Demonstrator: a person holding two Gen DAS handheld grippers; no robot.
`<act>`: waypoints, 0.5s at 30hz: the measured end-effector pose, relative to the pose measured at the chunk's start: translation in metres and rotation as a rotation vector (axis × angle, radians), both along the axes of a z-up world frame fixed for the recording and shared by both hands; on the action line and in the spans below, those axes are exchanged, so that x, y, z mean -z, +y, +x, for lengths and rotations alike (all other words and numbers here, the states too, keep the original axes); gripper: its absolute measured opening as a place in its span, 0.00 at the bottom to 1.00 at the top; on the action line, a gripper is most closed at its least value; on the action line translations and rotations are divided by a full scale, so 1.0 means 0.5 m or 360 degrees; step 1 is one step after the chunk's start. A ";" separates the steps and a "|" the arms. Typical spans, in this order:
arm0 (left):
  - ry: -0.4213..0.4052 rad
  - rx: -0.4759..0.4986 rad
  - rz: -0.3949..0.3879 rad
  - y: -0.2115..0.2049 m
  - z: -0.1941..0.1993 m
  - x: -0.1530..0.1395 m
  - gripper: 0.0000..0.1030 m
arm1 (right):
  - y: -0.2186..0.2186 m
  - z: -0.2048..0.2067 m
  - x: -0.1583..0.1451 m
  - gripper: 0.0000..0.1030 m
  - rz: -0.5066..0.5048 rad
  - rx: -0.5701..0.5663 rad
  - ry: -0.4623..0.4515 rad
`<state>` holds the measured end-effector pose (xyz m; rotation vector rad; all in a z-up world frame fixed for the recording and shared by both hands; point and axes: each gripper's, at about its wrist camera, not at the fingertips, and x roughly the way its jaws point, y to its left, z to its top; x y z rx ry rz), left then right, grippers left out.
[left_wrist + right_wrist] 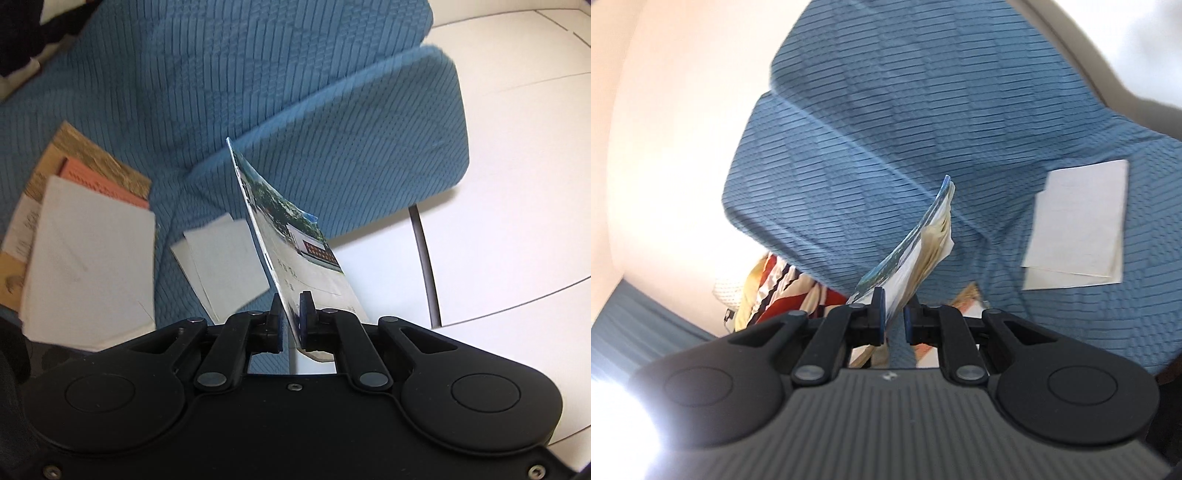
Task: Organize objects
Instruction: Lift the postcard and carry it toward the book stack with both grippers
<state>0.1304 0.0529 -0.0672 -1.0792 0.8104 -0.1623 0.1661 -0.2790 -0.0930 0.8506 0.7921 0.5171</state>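
Left wrist view: my left gripper (291, 321) is pinched tight on a photo booklet (291, 236) at centre frame, above the blue cover (295, 92), white papers (221, 258) lower left. Right wrist view: my right gripper (894, 317) is clamped on a thicker booklet (916, 251) at centre.

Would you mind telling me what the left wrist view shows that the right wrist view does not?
Only the left wrist view shows the booklet's photo cover, the pile of books on the left, the white floor and a dark chair leg.

Only the right wrist view shows the booklet's fanned yellowish pages, a striped red and cream cloth, and the right gripper shut on the booklet.

Both show the blue textured cover, white papers lying on it, and a gripper clamping the booklet; the left gripper pinches its lower edge.
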 end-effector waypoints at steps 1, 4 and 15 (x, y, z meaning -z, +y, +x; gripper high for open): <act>-0.0006 -0.0006 0.0006 0.011 -0.004 0.000 0.07 | 0.011 0.001 -0.003 0.12 0.0005 -0.0011 -0.0004; -0.0003 -0.0023 0.0028 0.040 -0.016 0.006 0.07 | 0.046 0.002 -0.002 0.12 -0.0006 -0.0050 -0.0008; 0.0100 -0.0092 0.0058 0.121 -0.039 0.116 0.07 | 0.151 0.013 0.076 0.13 -0.0106 -0.0196 0.0064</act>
